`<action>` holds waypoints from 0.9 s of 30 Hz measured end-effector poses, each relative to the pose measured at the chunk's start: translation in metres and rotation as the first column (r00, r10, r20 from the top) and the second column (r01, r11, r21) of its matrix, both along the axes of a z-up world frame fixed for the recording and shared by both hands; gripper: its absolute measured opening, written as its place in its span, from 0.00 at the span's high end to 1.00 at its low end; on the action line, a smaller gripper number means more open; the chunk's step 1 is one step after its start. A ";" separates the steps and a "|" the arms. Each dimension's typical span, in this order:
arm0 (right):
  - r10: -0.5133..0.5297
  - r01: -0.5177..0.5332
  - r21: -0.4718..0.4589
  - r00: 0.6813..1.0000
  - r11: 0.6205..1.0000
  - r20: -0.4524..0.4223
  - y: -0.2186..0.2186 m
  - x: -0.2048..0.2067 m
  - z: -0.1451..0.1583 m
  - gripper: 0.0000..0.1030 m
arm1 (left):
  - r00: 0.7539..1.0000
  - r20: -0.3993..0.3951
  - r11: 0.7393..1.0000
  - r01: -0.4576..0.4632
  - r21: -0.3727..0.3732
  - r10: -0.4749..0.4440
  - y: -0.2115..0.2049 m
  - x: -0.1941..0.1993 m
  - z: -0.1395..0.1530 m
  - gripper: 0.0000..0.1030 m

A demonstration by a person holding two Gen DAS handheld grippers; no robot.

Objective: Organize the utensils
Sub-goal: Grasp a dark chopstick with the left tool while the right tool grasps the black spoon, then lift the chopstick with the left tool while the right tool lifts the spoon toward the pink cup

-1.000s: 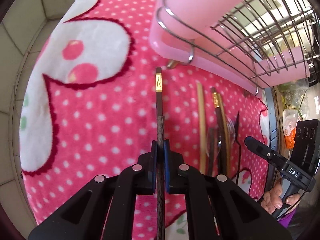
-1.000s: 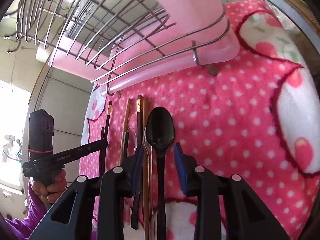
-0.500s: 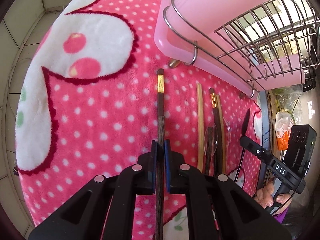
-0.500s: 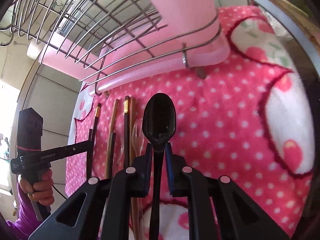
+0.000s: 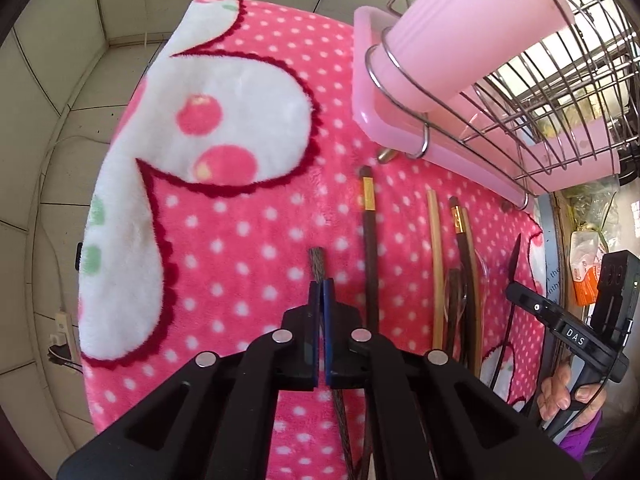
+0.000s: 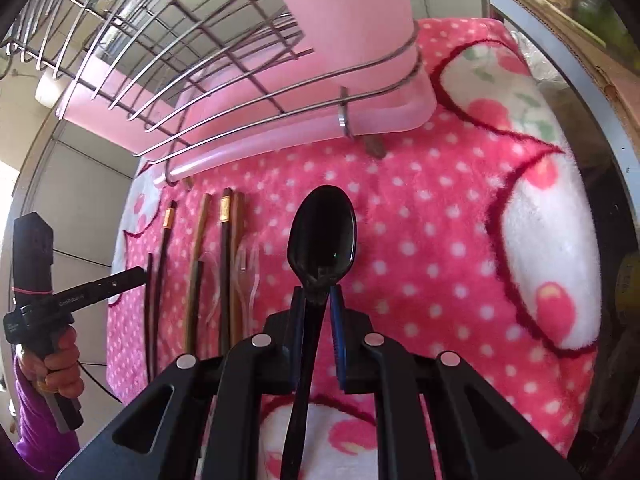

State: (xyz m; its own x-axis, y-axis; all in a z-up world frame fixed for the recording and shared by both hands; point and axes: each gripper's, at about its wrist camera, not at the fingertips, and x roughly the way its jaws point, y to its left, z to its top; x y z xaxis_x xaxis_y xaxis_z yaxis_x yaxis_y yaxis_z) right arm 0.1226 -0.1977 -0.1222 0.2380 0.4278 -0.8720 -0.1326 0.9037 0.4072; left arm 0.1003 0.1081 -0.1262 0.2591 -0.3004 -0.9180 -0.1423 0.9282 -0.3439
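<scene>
My left gripper (image 5: 321,286) is shut on a dark grey chopstick (image 5: 316,266) and holds it above the pink dotted blanket (image 5: 248,224). Its tip juts just past the pads. A dark chopstick with a gold band (image 5: 369,216) lies to its right, then a tan chopstick (image 5: 435,248) and more utensils. My right gripper (image 6: 317,294) is shut on a black plastic spoon (image 6: 322,236), bowl forward, lifted off the blanket (image 6: 420,248). Chopsticks (image 6: 226,248) and clear plastic cutlery (image 6: 246,276) lie in a row to its left.
A wire dish rack (image 5: 532,80) on a pink tray (image 5: 384,128) stands behind the utensils, with a pink cup (image 5: 468,28) in its corner ring. It also shows in the right wrist view (image 6: 200,60). Tiled floor (image 5: 60,120) lies beyond the blanket's left edge.
My left gripper lifted the grey chopstick away leftward from the gold-banded one. My right gripper closed on the black spoon and raised it.
</scene>
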 end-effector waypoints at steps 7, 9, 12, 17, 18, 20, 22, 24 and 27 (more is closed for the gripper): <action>-0.007 0.008 0.025 0.999 1.000 -0.053 -0.005 0.004 -0.007 0.72 | 0.996 -0.084 1.000 0.011 0.004 -0.011 -0.002 0.014 -0.002 0.86; 0.001 0.002 0.043 0.998 0.999 -0.064 -0.005 0.005 -0.007 0.68 | 0.994 -0.104 1.000 0.019 0.005 -0.018 -0.006 0.017 -0.004 0.83; 0.014 -0.010 0.051 0.997 0.999 -0.076 -0.006 0.005 -0.007 0.66 | 0.993 -0.108 0.998 0.044 0.041 -0.040 -0.012 0.019 -0.005 0.82; 0.006 0.003 0.079 0.994 0.997 -0.112 -0.014 0.012 -0.008 0.66 | 0.994 -0.091 0.991 0.074 0.108 -0.064 -0.023 0.019 -0.004 0.82; 0.004 0.008 0.090 0.992 0.996 -0.122 -0.015 0.014 -0.009 0.66 | 0.994 -0.083 0.988 0.086 0.125 -0.076 -0.025 0.018 -0.003 0.84; -0.008 0.026 0.117 0.989 0.993 -0.148 -0.018 0.019 -0.012 0.66 | 0.994 -0.066 0.980 0.094 0.175 -0.083 -0.034 0.015 -0.003 0.92; -0.010 0.032 0.135 0.987 0.990 -0.163 -0.020 0.022 -0.013 0.65 | 0.996 -0.047 0.980 0.087 0.179 -0.080 -0.034 0.011 -0.001 0.92; -0.013 0.041 0.159 0.985 0.986 -0.175 -0.023 0.023 -0.015 0.65 | 0.997 -0.029 0.983 0.074 0.170 -0.070 -0.034 0.007 0.002 0.93; -0.024 0.052 0.160 0.984 0.986 -0.175 -0.026 0.023 -0.016 0.83 | 0.998 0.001 0.988 0.058 0.141 -0.058 -0.032 -0.003 0.010 0.95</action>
State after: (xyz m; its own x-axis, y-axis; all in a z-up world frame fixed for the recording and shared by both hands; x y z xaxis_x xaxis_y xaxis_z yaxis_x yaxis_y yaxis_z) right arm 0.1459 -0.2240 -0.1383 0.1091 0.5612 -0.8205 -0.0145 0.8262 0.5632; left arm 0.0978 0.0765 -0.1166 0.2494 -0.1833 -0.9509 -0.0853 0.9739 -0.2101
